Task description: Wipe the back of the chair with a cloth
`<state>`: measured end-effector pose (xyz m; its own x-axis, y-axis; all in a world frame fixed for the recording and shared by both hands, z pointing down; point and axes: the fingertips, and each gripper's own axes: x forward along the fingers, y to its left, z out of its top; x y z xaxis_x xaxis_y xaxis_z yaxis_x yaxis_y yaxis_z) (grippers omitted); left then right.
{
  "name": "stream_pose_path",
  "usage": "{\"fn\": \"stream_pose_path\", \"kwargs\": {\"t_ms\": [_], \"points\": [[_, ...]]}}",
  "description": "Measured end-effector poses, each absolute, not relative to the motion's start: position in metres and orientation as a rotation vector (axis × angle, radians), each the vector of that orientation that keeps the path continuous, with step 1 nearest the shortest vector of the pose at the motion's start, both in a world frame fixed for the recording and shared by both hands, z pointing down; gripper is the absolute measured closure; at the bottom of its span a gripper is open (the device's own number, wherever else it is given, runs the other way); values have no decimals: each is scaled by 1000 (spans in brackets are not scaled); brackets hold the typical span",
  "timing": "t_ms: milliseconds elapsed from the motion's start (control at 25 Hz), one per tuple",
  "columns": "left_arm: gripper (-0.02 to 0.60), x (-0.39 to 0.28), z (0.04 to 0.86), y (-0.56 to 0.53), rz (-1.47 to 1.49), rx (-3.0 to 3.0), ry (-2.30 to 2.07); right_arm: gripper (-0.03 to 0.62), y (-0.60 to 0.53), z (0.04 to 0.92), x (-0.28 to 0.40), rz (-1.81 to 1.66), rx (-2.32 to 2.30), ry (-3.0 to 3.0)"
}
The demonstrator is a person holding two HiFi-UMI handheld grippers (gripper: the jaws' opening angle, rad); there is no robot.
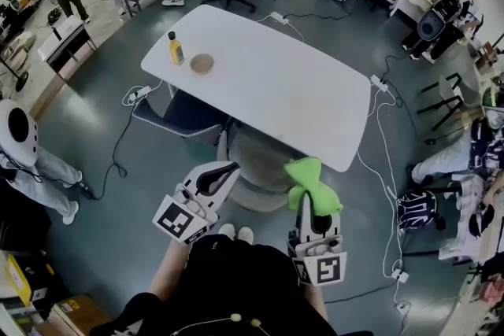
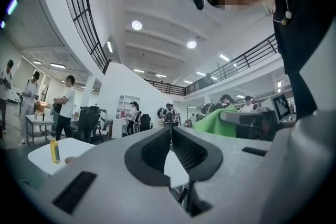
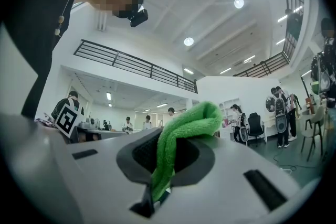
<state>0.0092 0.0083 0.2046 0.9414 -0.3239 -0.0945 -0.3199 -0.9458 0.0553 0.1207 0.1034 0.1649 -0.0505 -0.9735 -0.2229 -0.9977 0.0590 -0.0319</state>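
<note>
The right gripper (image 3: 176, 140) pinches a green cloth (image 3: 191, 118), just in front of the white bench (image 1: 283, 83). The left gripper (image 2: 170, 132) is pressed together with nothing in it. The dark chair (image 1: 185, 116) is tucked under the bench's left side. On the bench, a bowl (image 1: 201, 63) sits just beside a yellow bottle (image 1: 176, 49). I cannot tell what is in the bowl.

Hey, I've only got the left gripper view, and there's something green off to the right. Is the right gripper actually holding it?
Observer: Yes. The right gripper is shut on the green cloth, which loops up out of its jaws.
Operator: Where's the chair?
Observer: The head view shows the dark chair tucked under the white table's near left edge, ahead of the left gripper, touching neither gripper.
</note>
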Motion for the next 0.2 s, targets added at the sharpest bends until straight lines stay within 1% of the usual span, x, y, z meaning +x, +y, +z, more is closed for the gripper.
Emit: {"fn": "stream_pose_path", "kwargs": {"t_ms": [200], "points": [[565, 5, 207, 9, -159, 3049, -514, 574, 103, 159, 115, 195, -1994, 2136]]}}
